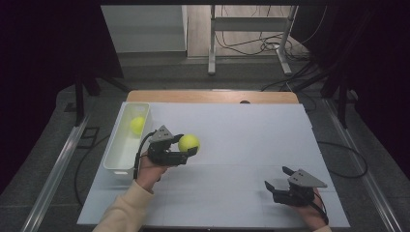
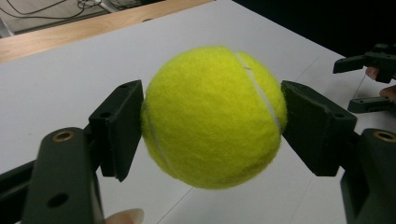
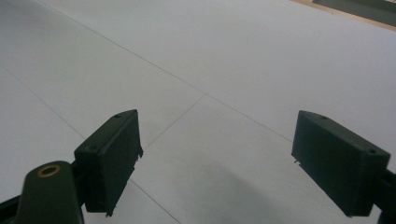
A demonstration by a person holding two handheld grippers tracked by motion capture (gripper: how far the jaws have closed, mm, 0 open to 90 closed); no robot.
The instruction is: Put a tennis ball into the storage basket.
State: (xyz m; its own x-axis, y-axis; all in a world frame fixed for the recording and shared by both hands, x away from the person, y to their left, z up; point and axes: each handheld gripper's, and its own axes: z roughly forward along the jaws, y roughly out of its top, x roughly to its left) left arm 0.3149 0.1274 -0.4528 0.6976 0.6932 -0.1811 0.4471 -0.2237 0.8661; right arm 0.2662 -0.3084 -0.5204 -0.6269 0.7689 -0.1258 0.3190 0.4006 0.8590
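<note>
No legible text, label, brand, number or sign on any surface here

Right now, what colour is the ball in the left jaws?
Yellow-green with a white seam; the ball shows best in the left gripper view.

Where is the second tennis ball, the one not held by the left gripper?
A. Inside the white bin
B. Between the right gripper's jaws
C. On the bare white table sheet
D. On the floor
A: the high view shows the free tennis ball lying inside the white bin, while the left gripper clamps the other tennis ball.
</note>
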